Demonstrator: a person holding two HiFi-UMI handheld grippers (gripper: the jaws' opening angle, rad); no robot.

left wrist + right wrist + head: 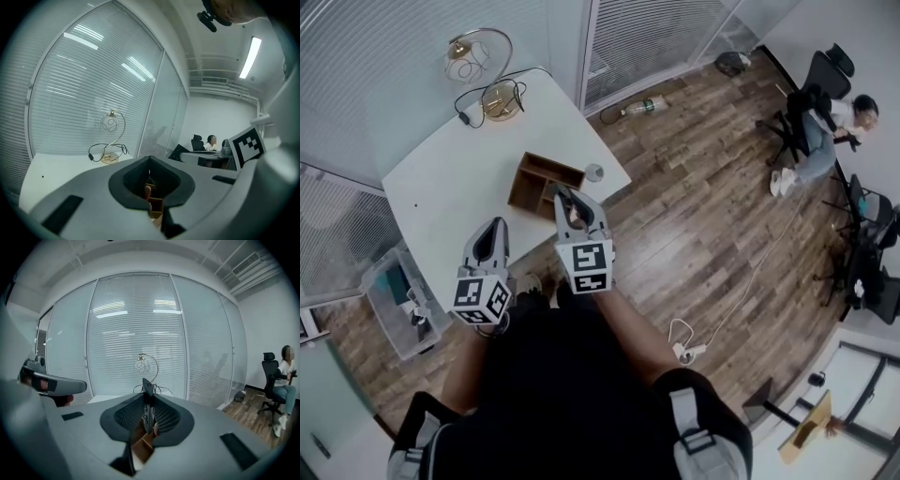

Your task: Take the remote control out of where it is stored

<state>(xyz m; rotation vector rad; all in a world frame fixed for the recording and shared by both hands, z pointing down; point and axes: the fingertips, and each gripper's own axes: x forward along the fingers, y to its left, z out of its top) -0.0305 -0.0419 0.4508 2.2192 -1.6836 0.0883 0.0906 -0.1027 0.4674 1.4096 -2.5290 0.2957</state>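
Remote (147, 405) sits clenched between the jaws of my right gripper (572, 200), edge-on, its button face turned left in the right gripper view. It is out of the wooden box (540, 180) and hangs over the box's near corner, by the table (441, 183) edge. Through the jaws I see the box's open compartments below. My left gripper (495, 229) hangs just beside the right one, nearer me, with its jaws closed together on nothing. A lamp (478, 61) stands at the table's far end.
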